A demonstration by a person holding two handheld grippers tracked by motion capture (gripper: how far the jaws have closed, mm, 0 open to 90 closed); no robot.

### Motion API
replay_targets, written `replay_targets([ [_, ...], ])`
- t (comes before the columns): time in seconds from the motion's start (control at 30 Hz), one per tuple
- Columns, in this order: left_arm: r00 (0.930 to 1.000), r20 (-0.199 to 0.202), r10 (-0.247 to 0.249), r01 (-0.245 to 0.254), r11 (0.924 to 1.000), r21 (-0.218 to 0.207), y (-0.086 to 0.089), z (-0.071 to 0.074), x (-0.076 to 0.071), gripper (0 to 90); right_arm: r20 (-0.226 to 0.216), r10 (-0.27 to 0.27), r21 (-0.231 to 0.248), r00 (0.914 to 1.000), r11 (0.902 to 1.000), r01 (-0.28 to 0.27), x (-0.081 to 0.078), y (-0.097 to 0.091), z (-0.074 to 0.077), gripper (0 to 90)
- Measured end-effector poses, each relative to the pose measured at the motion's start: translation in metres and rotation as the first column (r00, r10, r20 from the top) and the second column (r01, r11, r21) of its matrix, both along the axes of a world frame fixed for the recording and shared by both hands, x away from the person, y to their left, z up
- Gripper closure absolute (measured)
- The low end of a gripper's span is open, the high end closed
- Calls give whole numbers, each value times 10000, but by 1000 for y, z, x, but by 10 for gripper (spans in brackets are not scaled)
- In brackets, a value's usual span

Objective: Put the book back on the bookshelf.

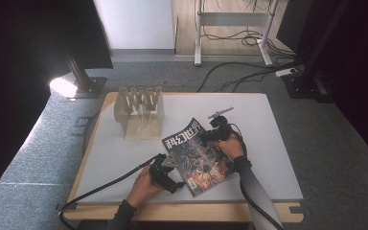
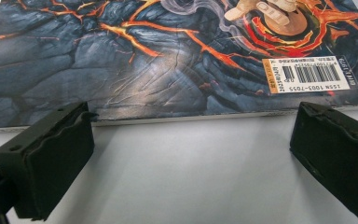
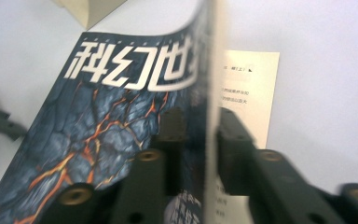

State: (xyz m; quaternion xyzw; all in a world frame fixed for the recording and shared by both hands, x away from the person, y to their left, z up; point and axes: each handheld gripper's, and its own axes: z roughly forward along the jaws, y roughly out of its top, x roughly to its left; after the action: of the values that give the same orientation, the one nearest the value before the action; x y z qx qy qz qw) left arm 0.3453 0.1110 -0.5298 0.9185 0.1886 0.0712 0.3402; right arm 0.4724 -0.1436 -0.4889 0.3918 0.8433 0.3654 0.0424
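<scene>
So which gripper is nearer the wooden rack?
Left, narrowly. The left gripper sits at the magazine's near-left edge, below the wooden rack; the right gripper pinches the cover farther right.

The person wears dark sleeves, and 1 sleeve [image 1: 258,191] runs right up to the wrist. Each hand has a black gripper. The left gripper [image 2: 191,154] has 2 chunky black jaws with bumpy, wavy inner faces. The right gripper [image 3: 200,140] has round brass-coloured screw holes just behind its 2 jaws. A black cable [image 1: 100,187] trails behind the left gripper.
</scene>
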Motion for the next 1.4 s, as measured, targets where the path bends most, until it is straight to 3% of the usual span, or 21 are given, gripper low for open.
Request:
replay_targets([
  [0.07, 10000, -17, 35, -35, 10000, -33, 0, 0, 0, 0, 113, 283, -130, 9995, 9995, -282, -6, 0, 9, 801],
  [0.47, 9996, -238, 160, -165, 9996, -215, 2, 1, 1, 4, 897, 829, -15, 9925, 9965, -831, -33, 9, 45, 816],
  [0.67, 9918, -1172, 519, -607, 9955, -730, 14, 6, 7, 32, 1218, 853, -30, 9889, 9963, -856, -44, 10, 59, 817],
  [0.77, 9909, -1005, 898, -937, 9950, -349, 18, 8, 10, 14, 1382, 835, 33, 9869, 9964, -848, -49, 9, 67, 817],
  [0.87, 9896, -1083, 950, -1019, 9929, -606, 20, 9, 15, 0, 1492, 811, 64, 9855, 9965, -830, -54, 8, 75, 817],
  [0.93, 9873, -1204, 1035, -1155, 9885, -972, 21, 12, 19, 0, 1646, 858, 64, 9826, 9961, -881, -58, 8, 81, 817],
  [1.1, 9820, -1382, 1287, -1477, 9794, -1377, 29, 22, 31, 1, 1844, 935, 91, 9784, 9953, -968, -65, 9, 92, 817],
  [1.23, 9859, -1083, 1276, -1387, 9851, -1020, 25, 31, 37, 0, 1998, 995, 156, 9748, 9944, -1047, -69, 9, 99, 817],
  [1.37, 9822, -1237, 1417, -1541, 9833, -973, 19, 32, 47, 1, 2159, 1007, 225, 9712, 9939, -1081, -73, 9, 106, 817],
  [1.4, 9802, -1419, 1383, -1559, 9803, -1214, 20, 32, 51, 5, 2200, 1030, 225, 9700, 9936, -1106, -73, 8, 108, 817],
])
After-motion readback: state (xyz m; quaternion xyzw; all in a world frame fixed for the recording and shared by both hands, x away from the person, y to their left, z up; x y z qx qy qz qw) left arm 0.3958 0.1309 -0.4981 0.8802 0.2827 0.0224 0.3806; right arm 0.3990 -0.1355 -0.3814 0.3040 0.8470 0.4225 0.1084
